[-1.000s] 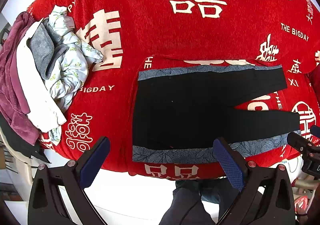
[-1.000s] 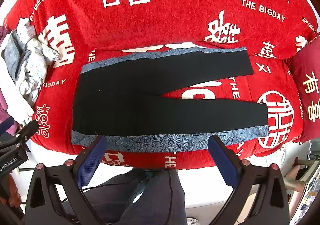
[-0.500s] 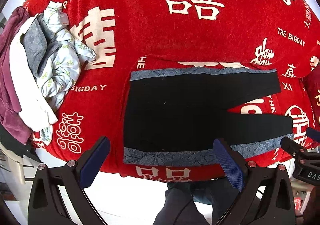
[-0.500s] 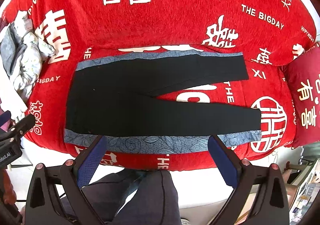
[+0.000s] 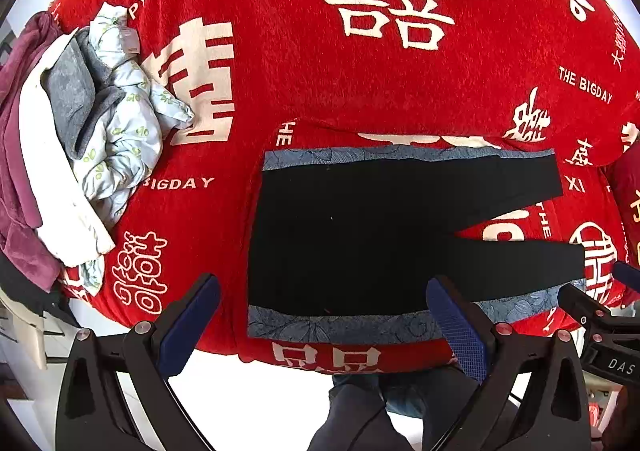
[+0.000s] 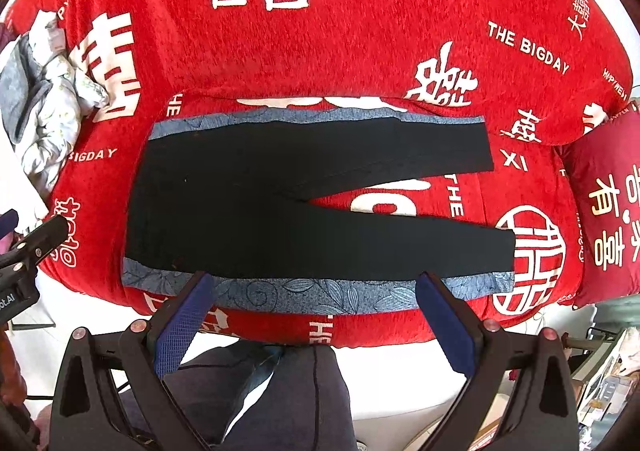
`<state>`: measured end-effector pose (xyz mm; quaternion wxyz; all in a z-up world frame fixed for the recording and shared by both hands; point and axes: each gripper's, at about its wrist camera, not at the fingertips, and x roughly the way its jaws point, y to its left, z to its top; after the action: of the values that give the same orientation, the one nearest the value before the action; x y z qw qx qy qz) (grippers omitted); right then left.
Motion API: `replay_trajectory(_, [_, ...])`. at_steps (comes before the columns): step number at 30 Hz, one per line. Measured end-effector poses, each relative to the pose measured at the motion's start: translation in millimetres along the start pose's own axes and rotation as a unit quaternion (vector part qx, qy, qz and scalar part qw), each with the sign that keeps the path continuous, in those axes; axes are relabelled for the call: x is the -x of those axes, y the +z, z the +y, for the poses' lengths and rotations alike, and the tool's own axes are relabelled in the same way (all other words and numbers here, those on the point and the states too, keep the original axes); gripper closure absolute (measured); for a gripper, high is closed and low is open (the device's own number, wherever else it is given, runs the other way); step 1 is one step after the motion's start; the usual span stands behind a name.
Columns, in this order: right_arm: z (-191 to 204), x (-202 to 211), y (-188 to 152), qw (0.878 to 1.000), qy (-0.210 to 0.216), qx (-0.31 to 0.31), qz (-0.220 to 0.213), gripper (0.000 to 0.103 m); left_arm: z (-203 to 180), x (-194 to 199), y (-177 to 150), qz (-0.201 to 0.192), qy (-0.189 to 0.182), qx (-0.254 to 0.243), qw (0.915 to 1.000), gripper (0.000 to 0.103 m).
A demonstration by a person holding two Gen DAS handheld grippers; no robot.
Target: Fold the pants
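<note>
Black pants (image 6: 280,203) with blue patterned side stripes lie flat across the middle of the frame on a red blanket (image 6: 360,31) printed with white characters — waistband at left, legs splayed toward the right. Both grippers hover at the bottom edge, the left gripper (image 5: 324,315) and right gripper (image 6: 312,311) spread wide, holding nothing. A pile of clothes (image 5: 100,123) sits at upper left — well apart from the pants

A red blanket (image 5: 400,83) printed with white characters covers the bed. White floor (image 5: 248,391) shows below its near edge. Daylight is bright and even.
</note>
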<state>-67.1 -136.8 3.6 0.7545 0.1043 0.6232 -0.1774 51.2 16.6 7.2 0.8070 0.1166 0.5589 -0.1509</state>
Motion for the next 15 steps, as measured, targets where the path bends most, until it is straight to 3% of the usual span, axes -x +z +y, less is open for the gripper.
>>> replay_trajectory(15, [1.7, -9.5, 0.9, 1.0, 0.007, -0.005, 0.006, 0.002, -1.9, -15.6, -2.4, 0.022, 0.001, -0.014, 0.9996, 0.0])
